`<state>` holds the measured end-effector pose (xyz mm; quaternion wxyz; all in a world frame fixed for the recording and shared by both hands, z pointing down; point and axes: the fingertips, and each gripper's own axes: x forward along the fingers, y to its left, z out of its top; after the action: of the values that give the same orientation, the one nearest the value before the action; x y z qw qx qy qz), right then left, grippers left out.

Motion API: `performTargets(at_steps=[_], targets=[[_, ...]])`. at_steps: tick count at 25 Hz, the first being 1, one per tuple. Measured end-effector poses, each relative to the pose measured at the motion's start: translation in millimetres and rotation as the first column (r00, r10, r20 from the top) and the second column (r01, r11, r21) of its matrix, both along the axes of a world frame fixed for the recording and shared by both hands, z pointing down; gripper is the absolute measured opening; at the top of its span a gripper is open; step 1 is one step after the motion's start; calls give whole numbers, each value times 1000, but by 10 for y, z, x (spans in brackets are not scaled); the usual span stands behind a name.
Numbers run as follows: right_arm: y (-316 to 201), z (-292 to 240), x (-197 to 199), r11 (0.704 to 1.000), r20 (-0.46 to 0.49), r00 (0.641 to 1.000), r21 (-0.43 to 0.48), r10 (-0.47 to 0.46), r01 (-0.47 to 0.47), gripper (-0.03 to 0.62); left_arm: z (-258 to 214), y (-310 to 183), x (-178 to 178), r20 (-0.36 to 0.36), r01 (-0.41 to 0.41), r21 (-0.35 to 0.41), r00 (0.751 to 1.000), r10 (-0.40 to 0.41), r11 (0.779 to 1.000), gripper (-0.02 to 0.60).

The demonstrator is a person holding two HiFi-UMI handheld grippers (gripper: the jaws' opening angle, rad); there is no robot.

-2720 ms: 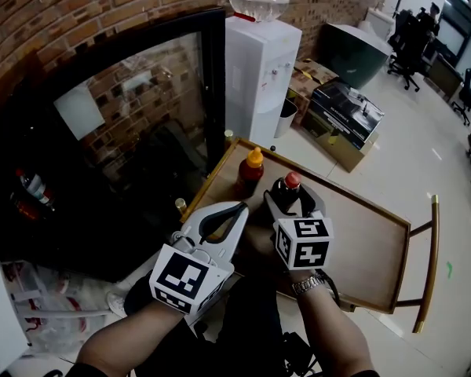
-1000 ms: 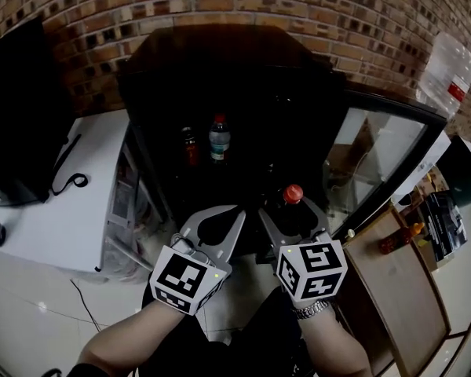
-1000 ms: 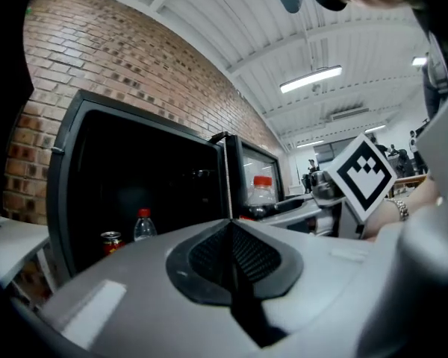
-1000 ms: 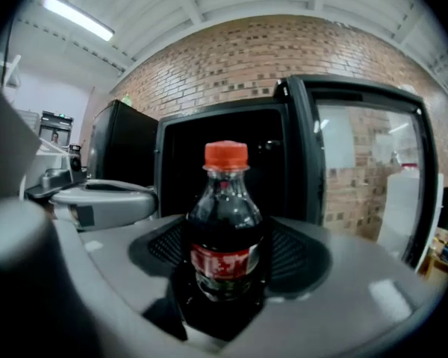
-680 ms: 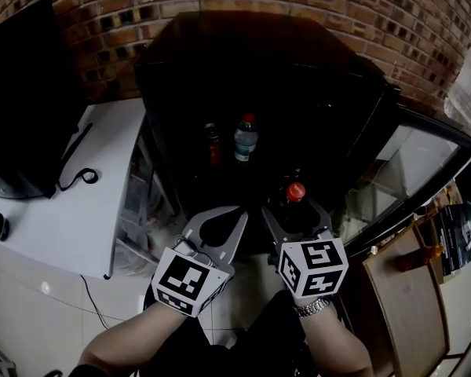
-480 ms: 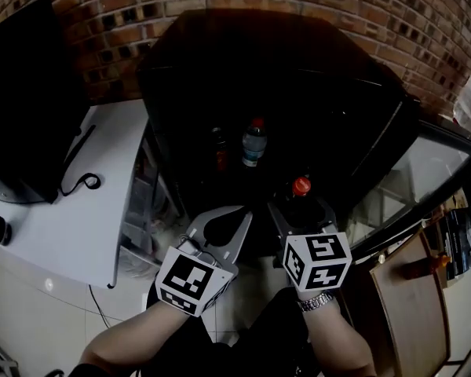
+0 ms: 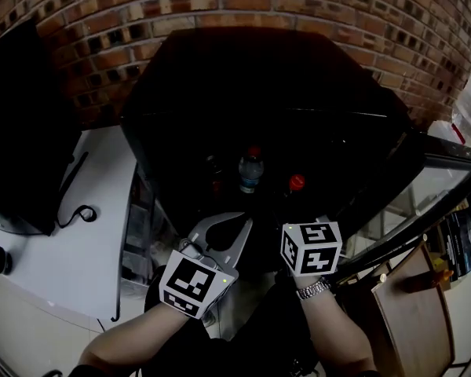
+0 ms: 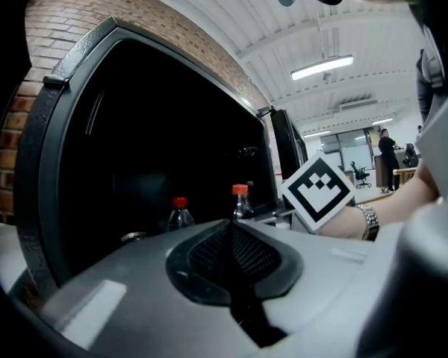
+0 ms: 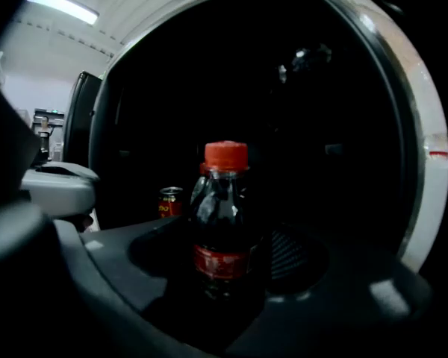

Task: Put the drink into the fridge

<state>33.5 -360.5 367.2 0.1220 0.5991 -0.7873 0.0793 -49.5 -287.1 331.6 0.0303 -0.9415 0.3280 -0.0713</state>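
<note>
The drink, a dark cola bottle with a red cap, stands upright between the jaws of my right gripper, which is shut on its lower body. In the head view that gripper reaches into the dark mouth of the open black fridge, and only its marker cube shows clearly. My left gripper hovers beside it at the left, shut and with nothing in it; its pads meet. From the left gripper view the held bottle shows next to the right marker cube.
Inside the fridge stand a clear red-capped bottle, a darker bottle and a red can. The glass fridge door hangs open at the right. A white table is at the left, a wooden cart at the lower right.
Both grippers have moved forward towards the fridge opening, and the view has swung to face it. The bottle, still held, now sits inside the fridge's dark mouth.
</note>
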Motion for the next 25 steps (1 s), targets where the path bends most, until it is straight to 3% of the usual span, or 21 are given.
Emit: performTargets(at_steps=[13, 25], targets=[[-676, 249, 125, 998, -45, 998, -49, 38, -40, 304, -35, -391, 34, 16, -21, 14, 1000, 21, 1000, 5], [-884, 336, 160, 998, -51, 998, -47, 39, -42, 307, 6, -482, 66, 16, -27, 2, 1000, 27, 1000, 5]])
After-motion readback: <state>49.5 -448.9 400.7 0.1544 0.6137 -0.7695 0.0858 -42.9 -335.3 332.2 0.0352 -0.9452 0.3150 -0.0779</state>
